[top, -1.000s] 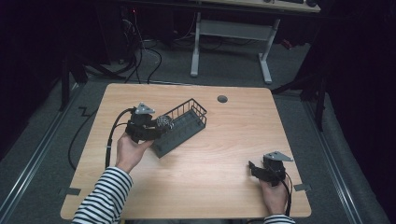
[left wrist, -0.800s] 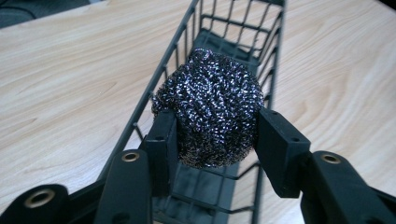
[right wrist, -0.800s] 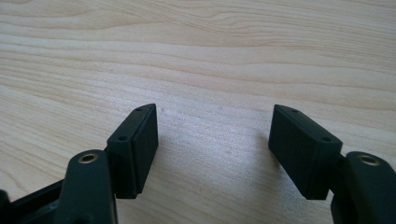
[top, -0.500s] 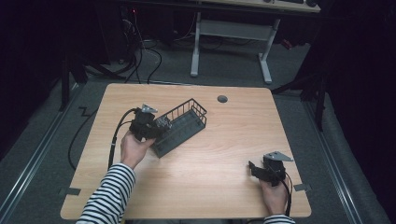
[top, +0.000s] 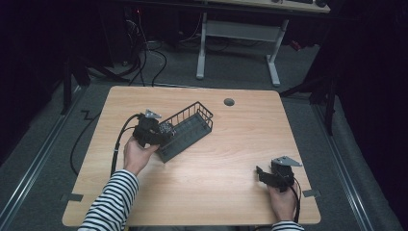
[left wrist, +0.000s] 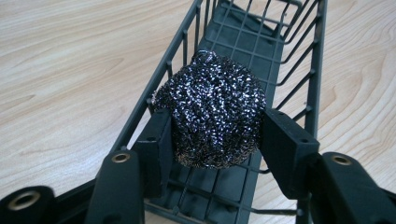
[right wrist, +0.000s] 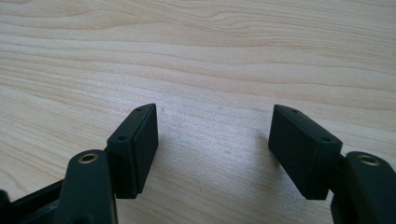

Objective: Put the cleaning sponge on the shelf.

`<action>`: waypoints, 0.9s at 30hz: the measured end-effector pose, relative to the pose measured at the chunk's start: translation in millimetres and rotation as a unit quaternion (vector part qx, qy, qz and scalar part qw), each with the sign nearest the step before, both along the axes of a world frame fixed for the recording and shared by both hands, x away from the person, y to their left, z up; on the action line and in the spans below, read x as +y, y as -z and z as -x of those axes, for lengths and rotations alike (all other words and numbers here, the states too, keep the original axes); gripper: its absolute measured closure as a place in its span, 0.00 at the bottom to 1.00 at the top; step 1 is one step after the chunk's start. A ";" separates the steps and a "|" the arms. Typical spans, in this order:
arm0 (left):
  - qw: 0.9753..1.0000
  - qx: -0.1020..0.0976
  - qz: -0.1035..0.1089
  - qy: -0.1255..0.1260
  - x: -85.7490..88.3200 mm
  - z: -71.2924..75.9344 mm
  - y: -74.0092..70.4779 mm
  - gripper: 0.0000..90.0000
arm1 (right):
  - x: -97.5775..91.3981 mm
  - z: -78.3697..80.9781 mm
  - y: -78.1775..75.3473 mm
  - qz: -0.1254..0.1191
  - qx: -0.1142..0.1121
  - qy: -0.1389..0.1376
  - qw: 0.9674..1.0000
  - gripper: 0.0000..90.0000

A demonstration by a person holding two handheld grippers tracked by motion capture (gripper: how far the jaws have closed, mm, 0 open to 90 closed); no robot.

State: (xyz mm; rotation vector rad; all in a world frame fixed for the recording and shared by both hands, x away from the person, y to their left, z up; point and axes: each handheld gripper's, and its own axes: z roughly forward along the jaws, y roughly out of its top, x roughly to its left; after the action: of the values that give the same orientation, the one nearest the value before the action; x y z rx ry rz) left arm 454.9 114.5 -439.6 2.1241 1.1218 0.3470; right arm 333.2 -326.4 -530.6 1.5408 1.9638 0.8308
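A black wire basket [top: 192, 126] lies slantwise on the wooden table [top: 231, 159], left of centre. My left gripper [top: 162, 133] reaches into its near end. In the left gripper view a ball of steel wool [left wrist: 215, 112] sits low in the basket [left wrist: 317, 70] between the pads of my left gripper [left wrist: 215, 135]. Those jaws have just been opening, and both pads still touch the ball's sides. My right gripper [top: 260, 173] rests near the table's front right corner. In its own view the right gripper [right wrist: 212, 130] stands open over bare wood.
A round cable hole [top: 229, 102] sits in the table's far edge. The left gripper's cable [top: 118, 144] loops over the left side of the table. Beyond the table stand a desk frame [top: 272, 53] and loose floor cables.
The left hand has sunk a little, bringing the steel wool down into the basket's near end. The right hand has kept still.
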 end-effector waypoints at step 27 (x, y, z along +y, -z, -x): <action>0.997 -0.046 0.058 -0.027 38.4 20.7 -28.2 0.31 | -0.3 -0.1 0.0 -0.001 0.000 0.000 1.000 0.37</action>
State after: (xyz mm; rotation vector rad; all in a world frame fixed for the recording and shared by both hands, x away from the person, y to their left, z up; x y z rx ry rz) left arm 434.1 152.9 -411.5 1.9607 1.1202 0.3921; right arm 333.3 -326.7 -530.6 1.5409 1.9642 0.8328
